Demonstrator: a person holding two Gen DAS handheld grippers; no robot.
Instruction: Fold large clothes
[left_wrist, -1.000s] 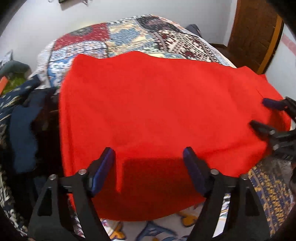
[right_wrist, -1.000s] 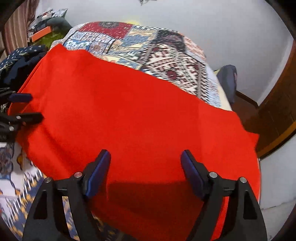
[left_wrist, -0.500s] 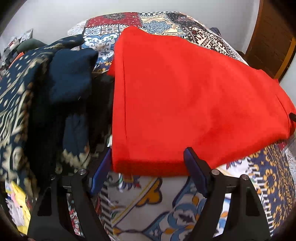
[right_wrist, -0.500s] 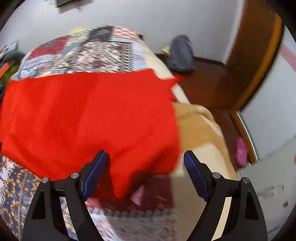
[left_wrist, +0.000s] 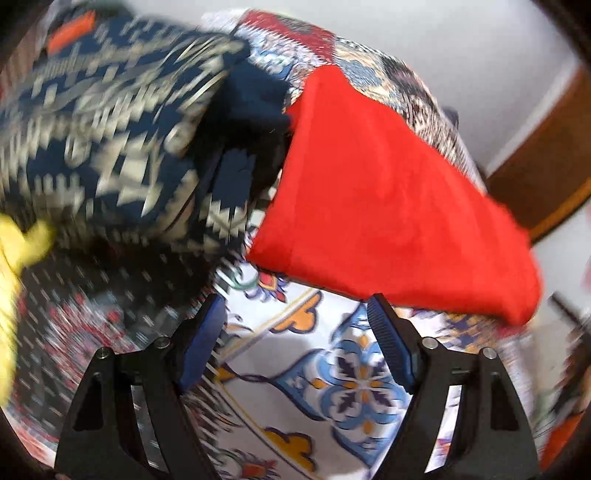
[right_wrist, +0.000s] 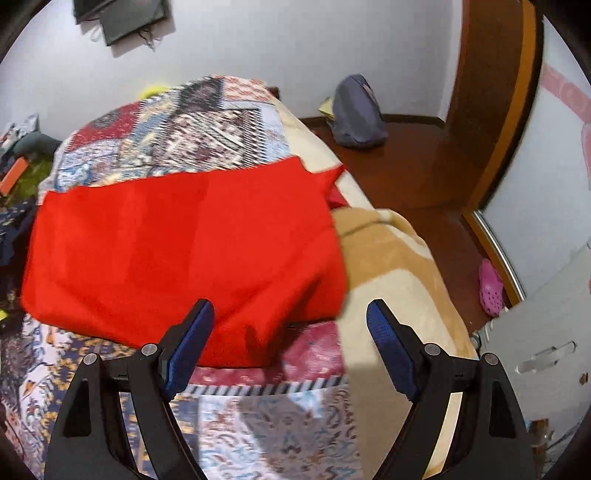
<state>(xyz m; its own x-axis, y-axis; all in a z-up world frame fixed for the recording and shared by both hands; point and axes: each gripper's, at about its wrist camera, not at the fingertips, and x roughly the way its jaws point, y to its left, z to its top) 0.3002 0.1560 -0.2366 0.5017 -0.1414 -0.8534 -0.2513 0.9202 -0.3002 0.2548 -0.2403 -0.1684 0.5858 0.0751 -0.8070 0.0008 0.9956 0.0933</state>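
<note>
A large red cloth (left_wrist: 388, 199) lies spread flat on the patterned bedspread (left_wrist: 332, 369). It also shows in the right wrist view (right_wrist: 177, 251), lying across the bed. My left gripper (left_wrist: 295, 317) is open and empty, just short of the cloth's near left edge. My right gripper (right_wrist: 290, 325) is open and empty, over the cloth's near right corner, not touching it.
A pile of dark blue patterned clothes (left_wrist: 122, 140) lies left of the red cloth, with something yellow (left_wrist: 22, 243) beside it. A beige blanket (right_wrist: 391, 266) covers the bed's right side. A grey bag (right_wrist: 356, 110) and pink shoe (right_wrist: 490, 286) sit on the floor.
Both grippers have drawn back from over the red cloth. The left one swung left toward the clothes pile, the right one swung right toward the bed's edge. Both stayed open.
</note>
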